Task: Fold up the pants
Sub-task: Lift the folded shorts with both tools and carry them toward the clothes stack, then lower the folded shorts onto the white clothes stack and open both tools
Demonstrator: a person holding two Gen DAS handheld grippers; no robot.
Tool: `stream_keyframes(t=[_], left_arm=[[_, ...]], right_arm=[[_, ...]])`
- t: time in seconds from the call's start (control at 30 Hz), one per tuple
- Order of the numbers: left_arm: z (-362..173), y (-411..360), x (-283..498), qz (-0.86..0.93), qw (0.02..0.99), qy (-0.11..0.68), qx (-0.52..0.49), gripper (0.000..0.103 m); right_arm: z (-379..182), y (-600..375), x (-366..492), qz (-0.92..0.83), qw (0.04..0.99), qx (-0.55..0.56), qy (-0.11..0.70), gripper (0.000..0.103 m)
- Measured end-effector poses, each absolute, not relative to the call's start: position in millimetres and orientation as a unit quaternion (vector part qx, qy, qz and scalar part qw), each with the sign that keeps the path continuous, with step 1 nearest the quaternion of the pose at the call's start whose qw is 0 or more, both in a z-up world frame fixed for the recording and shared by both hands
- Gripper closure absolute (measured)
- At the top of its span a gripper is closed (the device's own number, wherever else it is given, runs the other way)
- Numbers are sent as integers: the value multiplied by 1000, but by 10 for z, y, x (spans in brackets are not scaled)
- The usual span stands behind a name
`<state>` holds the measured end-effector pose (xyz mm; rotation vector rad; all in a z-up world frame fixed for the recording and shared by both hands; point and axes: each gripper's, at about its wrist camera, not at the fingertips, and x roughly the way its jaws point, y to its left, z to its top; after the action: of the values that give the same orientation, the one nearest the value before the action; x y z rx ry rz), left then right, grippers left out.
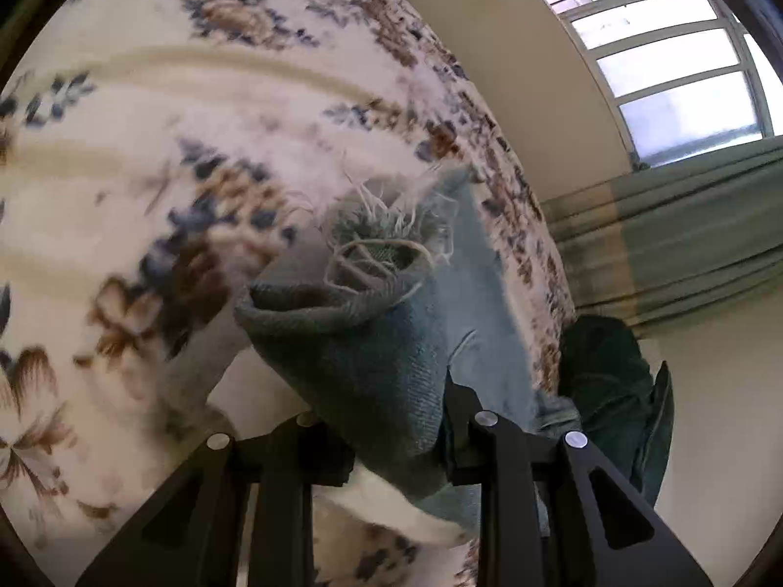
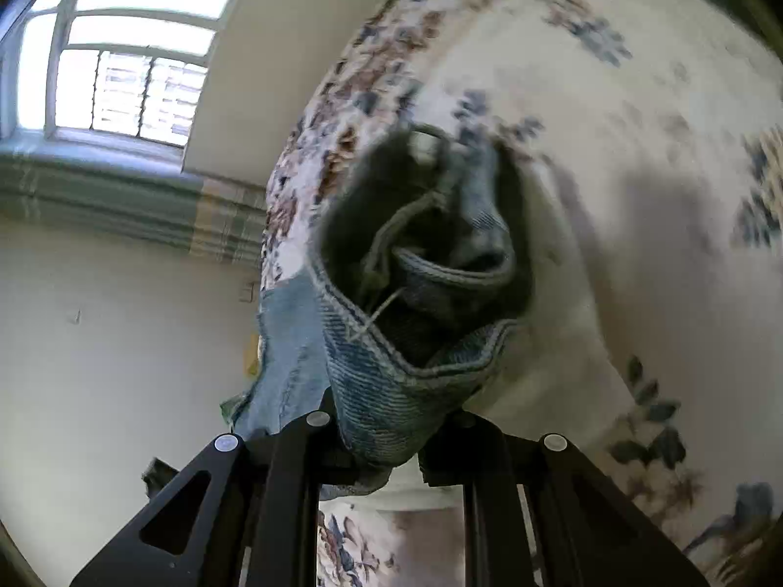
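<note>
The pants are blue denim jeans. In the left wrist view a frayed leg end (image 1: 372, 303) bunches between my left gripper's (image 1: 391, 420) black fingers, which are shut on it, held above the floral rug (image 1: 147, 146). In the right wrist view my right gripper (image 2: 391, 420) is shut on another hemmed denim edge (image 2: 401, 372), whose opening gapes toward the camera. More denim (image 2: 288, 342) hangs to the left of it. Both held parts are lifted off the rug.
A cream rug (image 2: 636, 195) with blue and brown flowers lies underneath. A dark green cloth (image 1: 611, 381) lies at the rug's edge. Beyond are a bare cream floor (image 2: 122, 342), striped green curtains (image 1: 685, 244) and a barred window (image 2: 132, 49).
</note>
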<state>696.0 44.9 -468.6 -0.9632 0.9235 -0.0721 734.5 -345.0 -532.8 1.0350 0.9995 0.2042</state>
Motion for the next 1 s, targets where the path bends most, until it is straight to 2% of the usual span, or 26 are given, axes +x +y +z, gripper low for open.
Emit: stream_keyframes(t=[0.2,0.4,0.5,0.57,0.6,0.63,0.7,0.77,0.87,1.0], left_arm=[[-4502,194,6836,-44,799,435,-412,80],[-4405,168,6922,-38,802,473,-364,71],[-4220,103,6861,-13,821,489,-296,58],[-4097,54,6792,2,837,488,-248,37],[-3984,19,6729,13,848,485,-212,23],[-3936,21,6689,19,855,481,-194,18],[-3752,-5,6560,35,866,476,-147,17],[-3620,-11,6465,49,869,478,-116,17],[-3339,-47,6238,63,873,478,-74,17],[-2904,-124,5888,64,884,461,-48,17]], right_arm=[[-5472,-3550,7328,69,734,498,458,83],[-5582,-3699,7152,31,706,511,489,57],[-5463,-3730,7019,10,718,492,492,50],[-5303,-3717,6932,-14,741,453,495,45],[-5204,-3686,6900,-30,755,421,502,40],[-5103,-3654,6827,-42,768,394,504,35],[-4835,-3512,6732,-72,800,311,508,14],[-4551,-3360,6570,-90,823,243,506,5],[-4142,-3147,6313,-101,852,165,487,1],[-3634,-2973,5879,-90,867,143,468,1]])
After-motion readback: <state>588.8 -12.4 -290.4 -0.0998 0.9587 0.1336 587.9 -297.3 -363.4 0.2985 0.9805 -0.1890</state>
